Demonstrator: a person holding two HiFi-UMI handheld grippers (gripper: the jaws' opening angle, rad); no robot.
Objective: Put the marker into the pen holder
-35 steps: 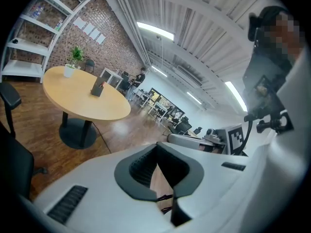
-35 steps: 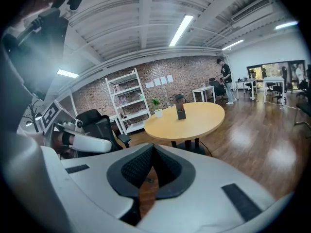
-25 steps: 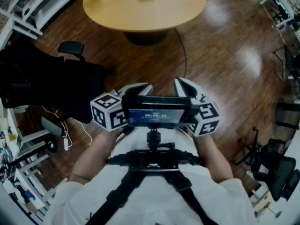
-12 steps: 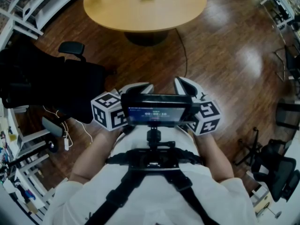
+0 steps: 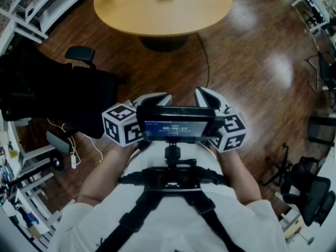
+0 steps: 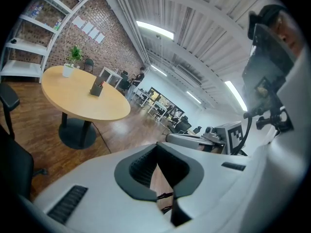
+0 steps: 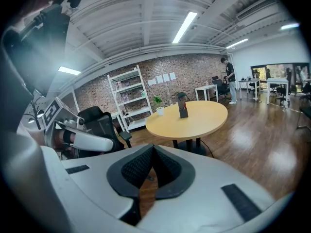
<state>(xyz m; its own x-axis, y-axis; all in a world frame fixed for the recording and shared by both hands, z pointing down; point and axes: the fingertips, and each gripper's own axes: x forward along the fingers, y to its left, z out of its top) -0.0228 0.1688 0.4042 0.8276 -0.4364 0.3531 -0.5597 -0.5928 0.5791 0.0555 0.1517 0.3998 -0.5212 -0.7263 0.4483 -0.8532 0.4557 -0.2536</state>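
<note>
A: Jaws of the left gripper [image 6: 156, 148], open?

B: No. Pressed together at the tips. Nothing in between.

A: And on the right gripper [image 7: 152, 148]?

B: Same. Closed up, holding nothing. Both held side by side, close to the tummy, over the wooden floor [image 5: 247, 62].

A: Any marker near the jaws?

B: None to be seen. Farther out, a round wooden surface [image 7: 209, 123], well apart from both grippers. On it, a dark pen holder [image 7: 183, 111], standing upright. Off to one side, near the rim, a small potted plant [image 7: 158, 107].

A: Marker lying flat on the surface?

B: Can't spot one. A red bit [image 6: 101, 83] poking out of the pen holder, though. Maybe the marker, standing inside. Too small to tell.

A: So done, or not?

B: Hard to say. Fits a marker sitting in the holder. Fits also a marker somewhere out of sight.

A: And the feel of a marker in the jaws?

B: Probably light. Stiff, not squishy. Smooth and round, so a bit slippery and quick to roll away. Not easy to break.

A: Where to grab one?

B: Best around the middle of the barrel, across the thin way, to keep both ends level. A gentle squeeze, just enough to stop sliding. Careful near the holder too: small, likely light, easy to knock over.
</note>
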